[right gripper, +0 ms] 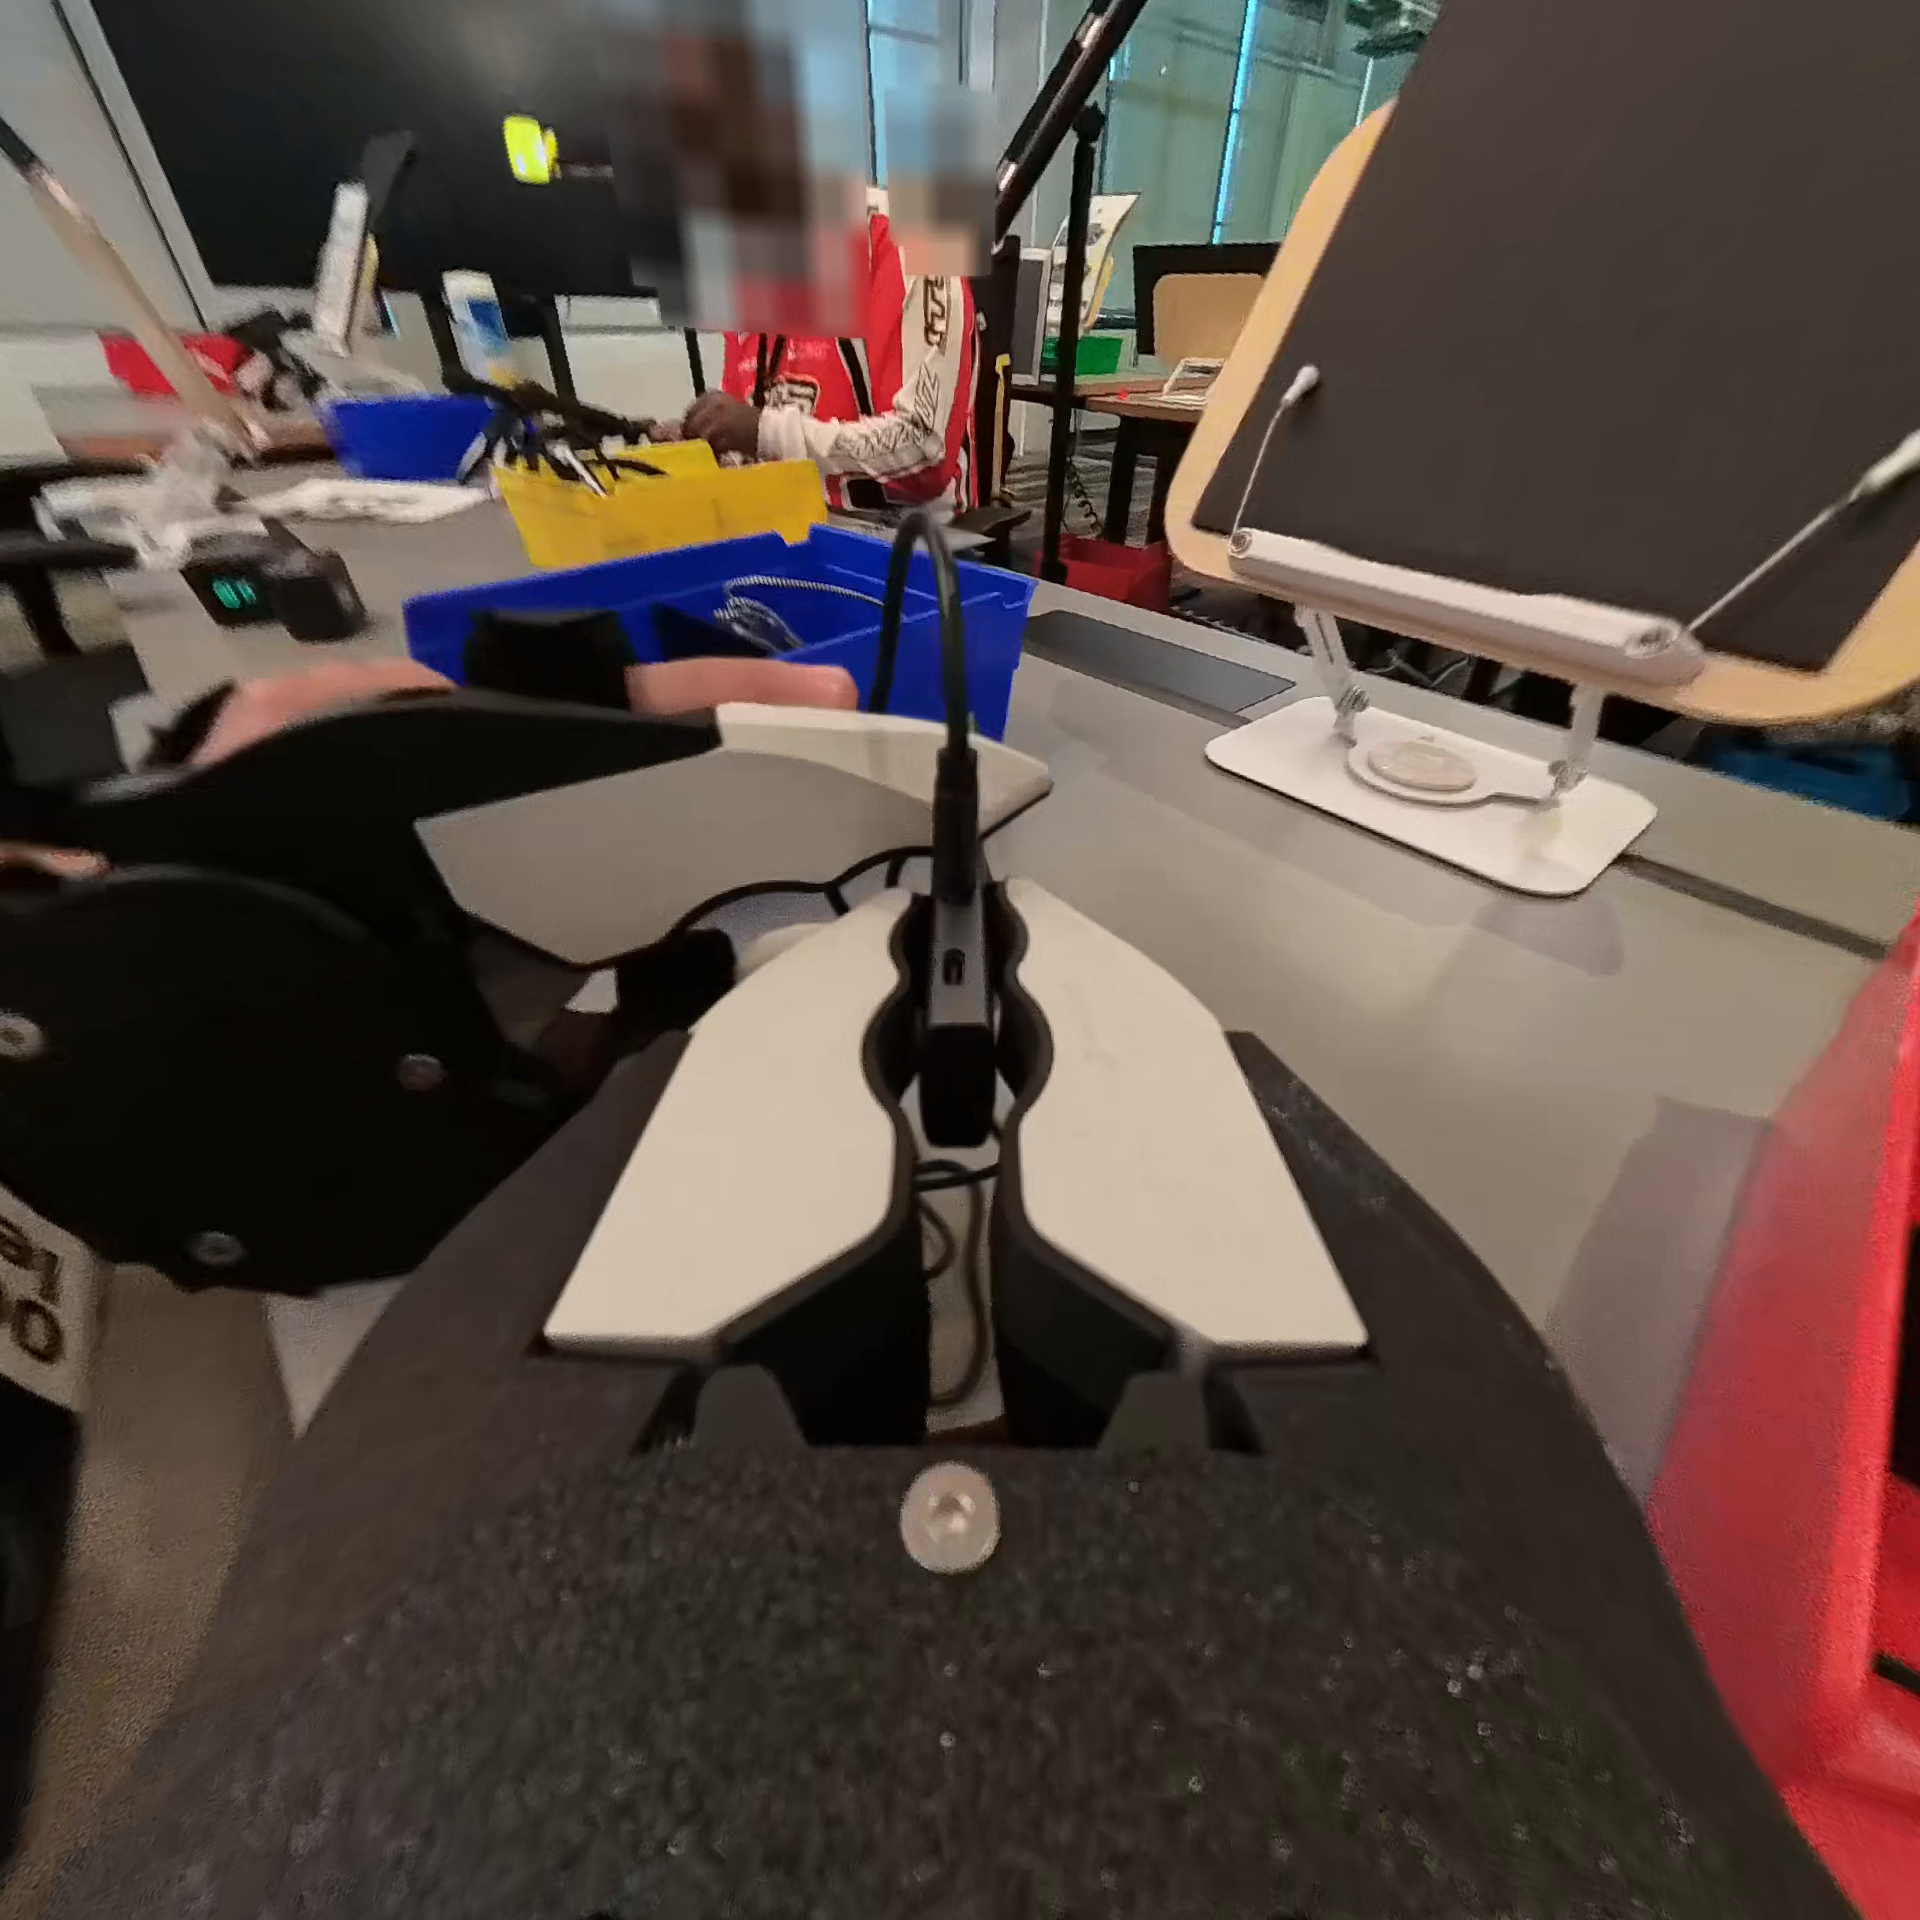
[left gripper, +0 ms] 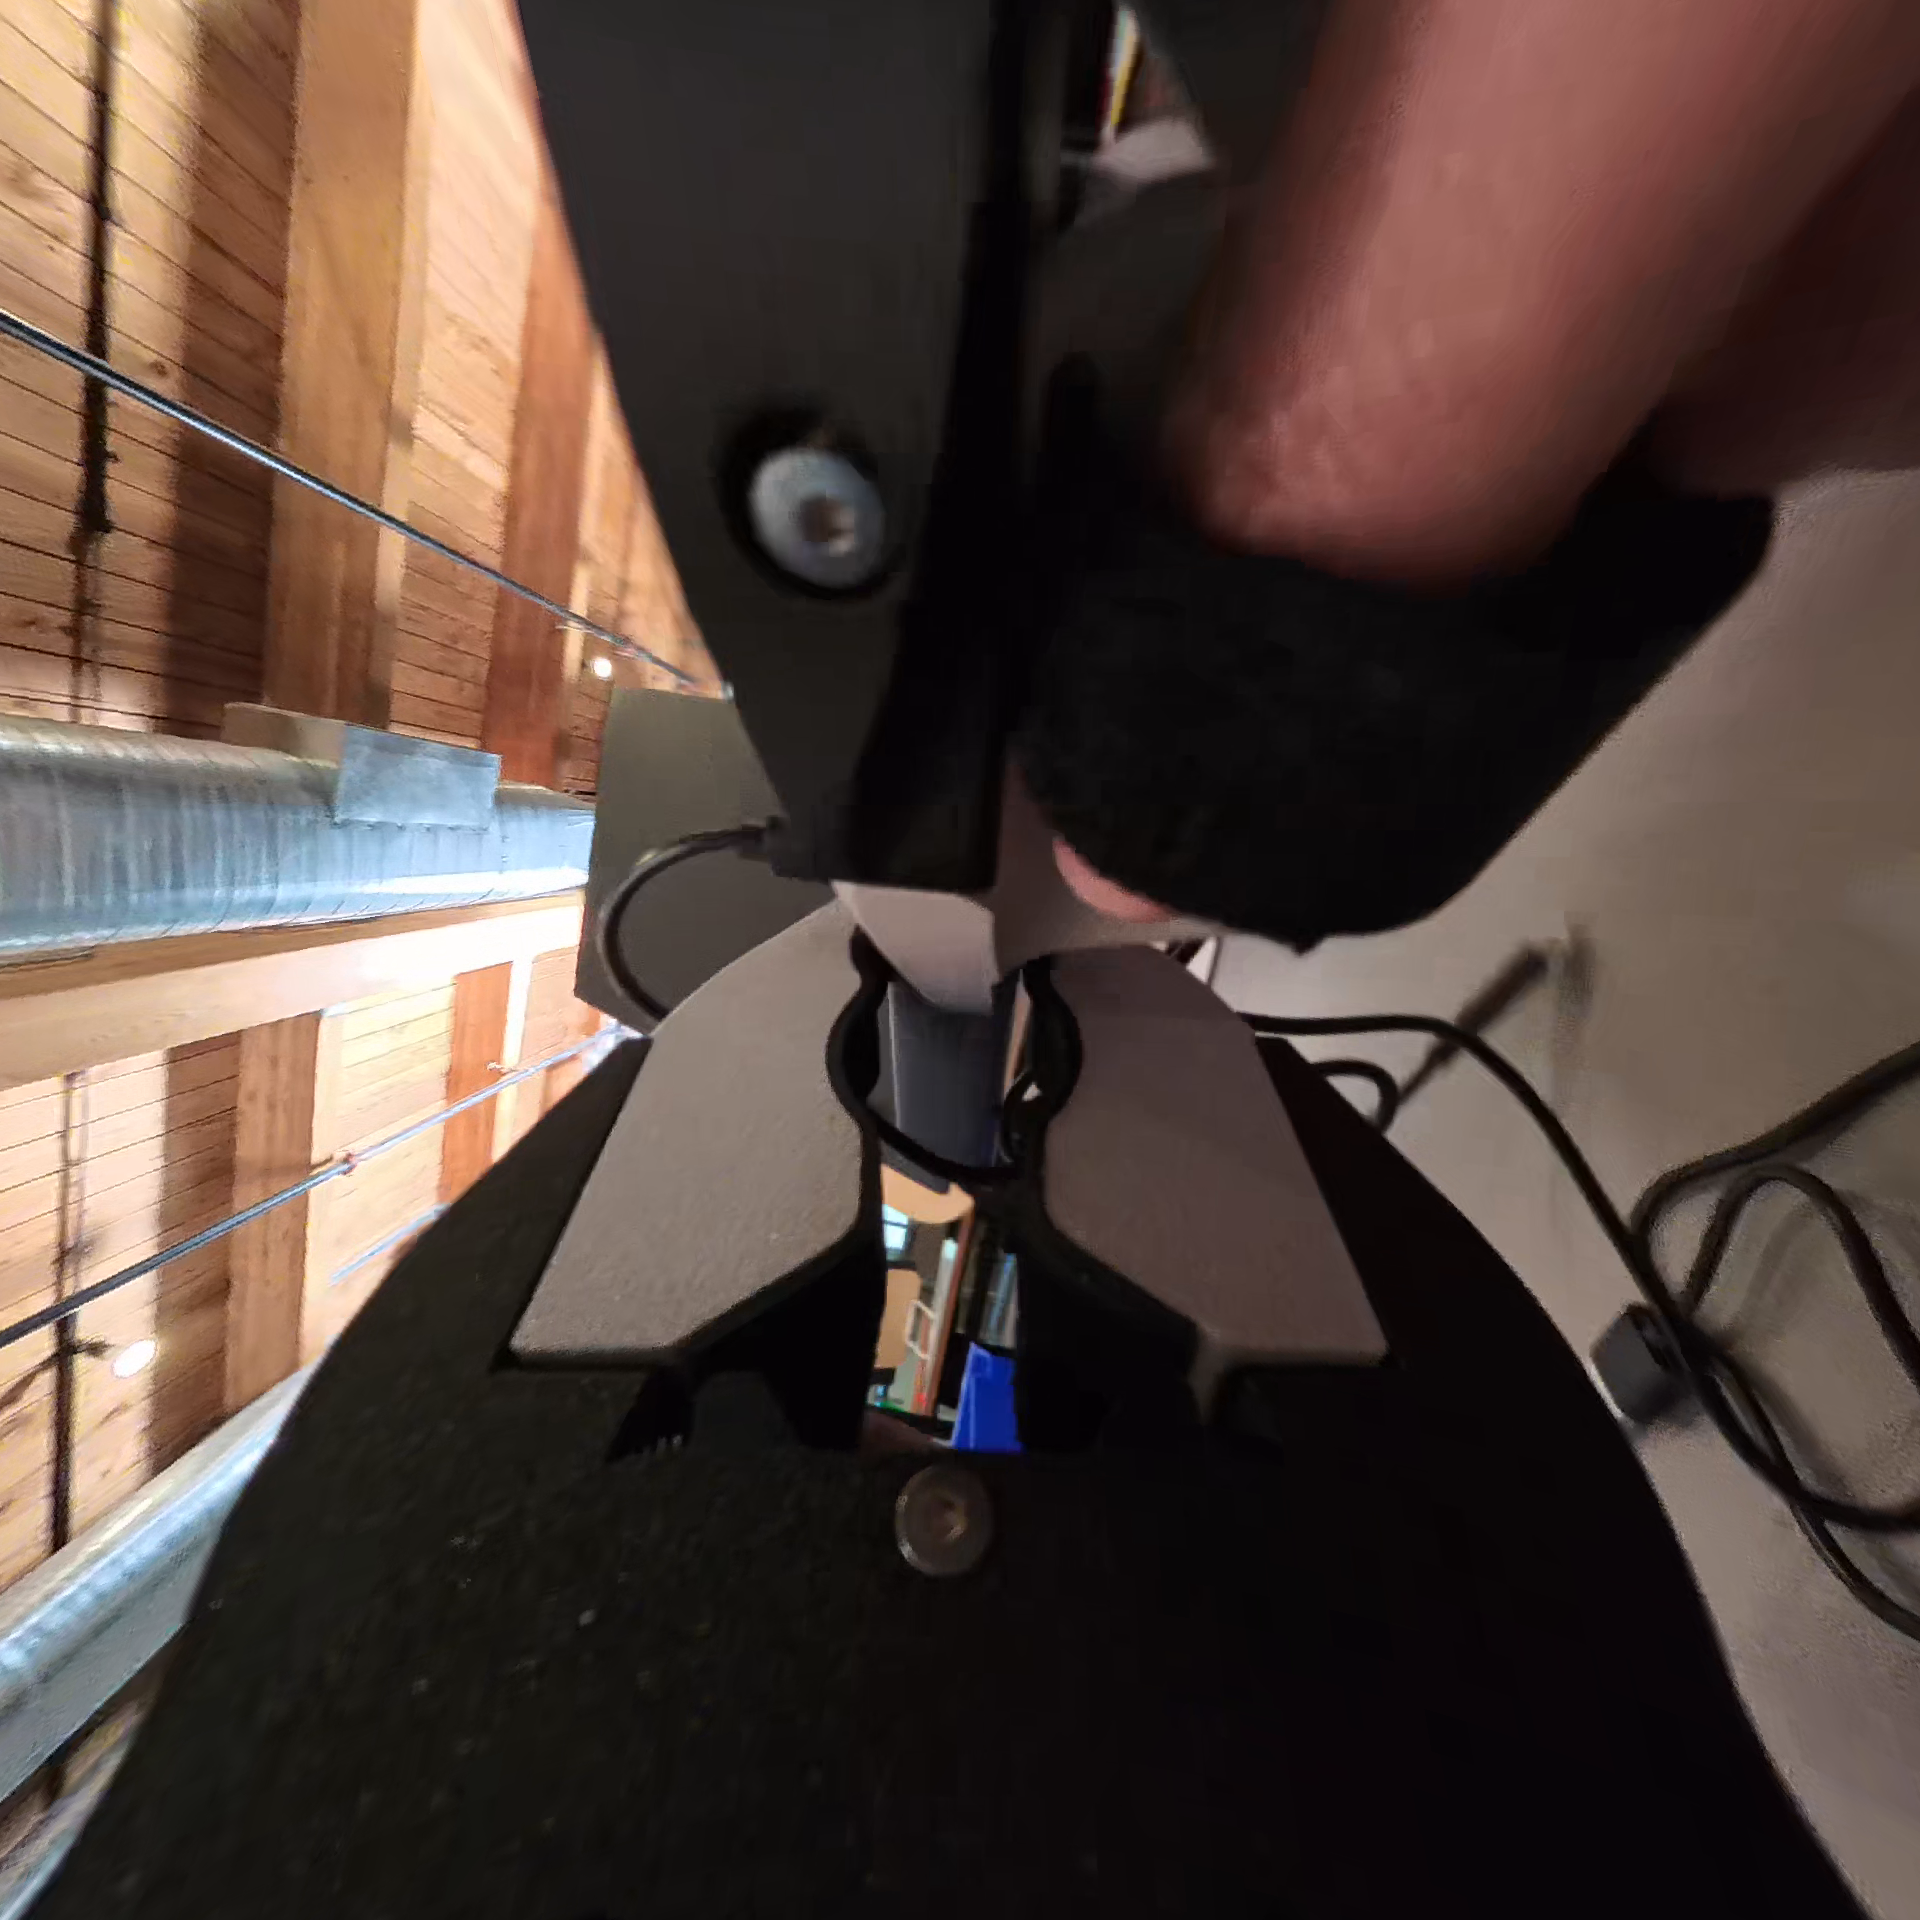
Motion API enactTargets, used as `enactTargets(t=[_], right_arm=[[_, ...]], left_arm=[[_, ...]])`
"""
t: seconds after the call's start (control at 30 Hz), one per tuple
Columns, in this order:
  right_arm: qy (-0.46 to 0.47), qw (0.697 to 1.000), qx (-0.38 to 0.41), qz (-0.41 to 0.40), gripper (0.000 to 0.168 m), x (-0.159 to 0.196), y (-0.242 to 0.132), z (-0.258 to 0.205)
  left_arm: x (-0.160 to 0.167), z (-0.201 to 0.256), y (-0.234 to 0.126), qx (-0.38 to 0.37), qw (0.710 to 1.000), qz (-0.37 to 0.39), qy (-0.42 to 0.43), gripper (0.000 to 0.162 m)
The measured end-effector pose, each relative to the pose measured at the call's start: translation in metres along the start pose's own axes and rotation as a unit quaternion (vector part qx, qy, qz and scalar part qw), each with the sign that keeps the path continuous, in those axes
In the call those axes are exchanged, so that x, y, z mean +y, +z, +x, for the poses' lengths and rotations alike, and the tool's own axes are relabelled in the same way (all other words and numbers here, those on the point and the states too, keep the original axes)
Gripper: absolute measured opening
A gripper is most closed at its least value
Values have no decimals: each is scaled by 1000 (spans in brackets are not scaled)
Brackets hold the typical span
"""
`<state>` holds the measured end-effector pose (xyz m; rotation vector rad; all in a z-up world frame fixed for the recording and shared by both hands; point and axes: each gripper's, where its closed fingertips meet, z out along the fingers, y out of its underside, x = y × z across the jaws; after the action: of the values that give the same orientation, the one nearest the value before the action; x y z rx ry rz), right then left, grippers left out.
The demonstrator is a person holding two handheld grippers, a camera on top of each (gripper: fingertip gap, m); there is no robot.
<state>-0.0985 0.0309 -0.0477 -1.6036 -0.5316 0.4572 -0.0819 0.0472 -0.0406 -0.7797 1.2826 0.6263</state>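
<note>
Clamping a black cable plug (right gripper: 954, 1023) upright between its narrowed fingers, the right gripper (right gripper: 954, 966) hangs over the grey bench (right gripper: 1299, 966), near a blue bin (right gripper: 940, 644) toward the far edge. Just beside it, the left gripper (left gripper: 951, 1049) pinches the thin black cable (left gripper: 1507, 1101).

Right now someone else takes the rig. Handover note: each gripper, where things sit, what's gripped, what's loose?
Right gripper: shut on the black cable plug, cable rising out and arcing toward the blue bin.
Left gripper: tilted sideways, meeting the right one; closed around the thin black cable, with a grey-blue piece between its tips that I cannot identify.
Loose cable lies coiled on the grey table.
Tablet stand sits to the right, untouched.
Whether the cable's far end is free: hidden.
</note>
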Motion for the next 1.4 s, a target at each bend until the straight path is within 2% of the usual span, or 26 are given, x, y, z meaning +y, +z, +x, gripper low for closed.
enactTargets(t=[0.13, 0.2, 0.23, 0.3, 0.37, 0.4, 0.43, 0.57, 0.67, 0.7, 0.73, 0.87, 1.0, 1.13, 1.27, 1.4], right_arm=[[-125, 990, 56, -24, 10, -2, 14, 25], [-213, 974, 74, -32, 10, -4, 28, 33], [-254, 964, 70, -29, 11, -3, 37, 30], [-314, 948, 55, -16, 10, 3, 54, 16], [-342, 939, 34, -6, 10, 13, 65, -4], [-354, 935, 22, -5, 10, 19, 68, -14], [-375, 927, 19, -6, 10, 22, 70, -21], [-409, 912, 7, -17, 10, 26, 75, -39], [-443, 896, 4, -22, 10, 33, 77, -40], [-449, 893, 4, -22, 10, 34, 77, -39], [-452, 892, 3, -20, 10, 34, 77, -40], [-484, 874, 7, -30, 10, 39, 78, -40], [-486, 873, 11, -37, 10, 41, 75, -36], [-483, 874, 15, -46, 10, 44, 72, -31], [-481, 875, 16, -50, 10, 44, 70, -32], [-480, 876, 15, -51, 10, 44, 69, -34]], left_arm=[[21, 6, -27, 41, 997, -16, -62, 20], [37, 16, -44, 106, 976, -40, -188, 18], [42, 23, -51, 151, 947, -53, -277, 20], [49, 29, -60, 217, 868, -66, -442, 25], [54, 23, -62, 240, 794, -51, -556, 29], [55, 18, -63, 239, 773, -38, -586, 29], [56, 14, -63, 234, 763, -26, -602, 29], [61, 16, -61, 220, 782, -25, -583, 28], [64, 22, -61, 218, 785, -38, -579, 28], [67, 24, -60, 214, 786, -49, -578, 25], [70, 26, -60, 210, 787, -58, -577, 15], [72, 31, -61, 231, 766, -56, -597, 10], [69, 34, -60, 253, 739, -42, -623, 8], [65, 37, -58, 241, 752, -45, -611, 9], [63, 32, -57, 225, 756, -37, -614, 19], [61, 32, -58, 233, 750, -31, -619, 11]])
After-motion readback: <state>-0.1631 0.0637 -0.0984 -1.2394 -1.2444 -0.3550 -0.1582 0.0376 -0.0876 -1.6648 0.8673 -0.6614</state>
